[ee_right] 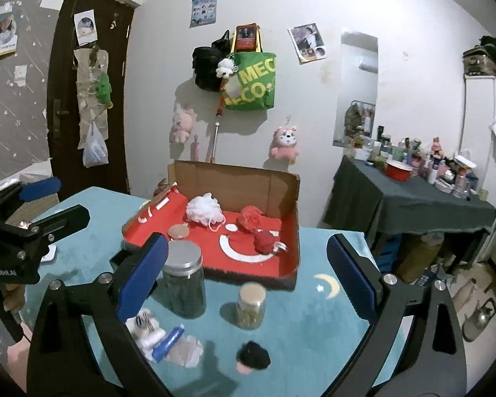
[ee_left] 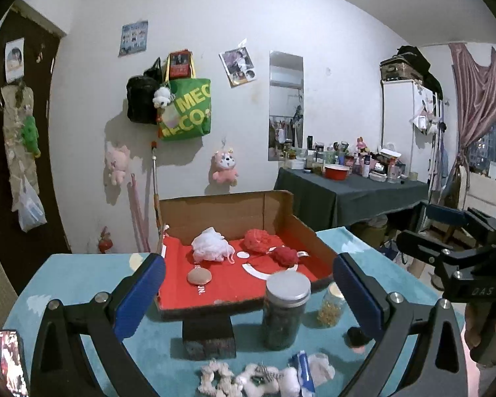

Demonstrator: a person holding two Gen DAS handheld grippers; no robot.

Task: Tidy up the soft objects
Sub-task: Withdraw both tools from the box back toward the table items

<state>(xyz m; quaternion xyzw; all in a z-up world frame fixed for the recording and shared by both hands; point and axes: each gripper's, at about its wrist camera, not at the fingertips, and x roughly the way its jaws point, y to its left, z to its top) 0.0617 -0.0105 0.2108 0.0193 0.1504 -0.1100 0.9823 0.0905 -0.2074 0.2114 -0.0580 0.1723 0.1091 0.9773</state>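
A cardboard box (ee_left: 228,213) with a red lining holds a white mesh pouf (ee_left: 211,244), a red pouf (ee_left: 258,240), a dark red pom (ee_left: 285,255) and a beige round pad (ee_left: 199,277). On the teal table in front lie a white rope toy (ee_left: 215,377), a white striped plush (ee_left: 268,378) and a black pompom (ee_right: 253,355). My left gripper (ee_left: 248,263) hovers open over the near table, holding nothing. My right gripper (ee_right: 247,241) is also open and empty, above the black pompom and level with the box (ee_right: 234,178).
A tall metal-lidded jar (ee_left: 286,311) and a small jar (ee_left: 329,304) stand just before the box. A black block (ee_left: 208,334) props the box. A blue-and-white packet (ee_right: 168,344) lies by the plush, a phone (ee_left: 13,364) at the left. A cluttered dark table (ee_right: 406,198) stands right.
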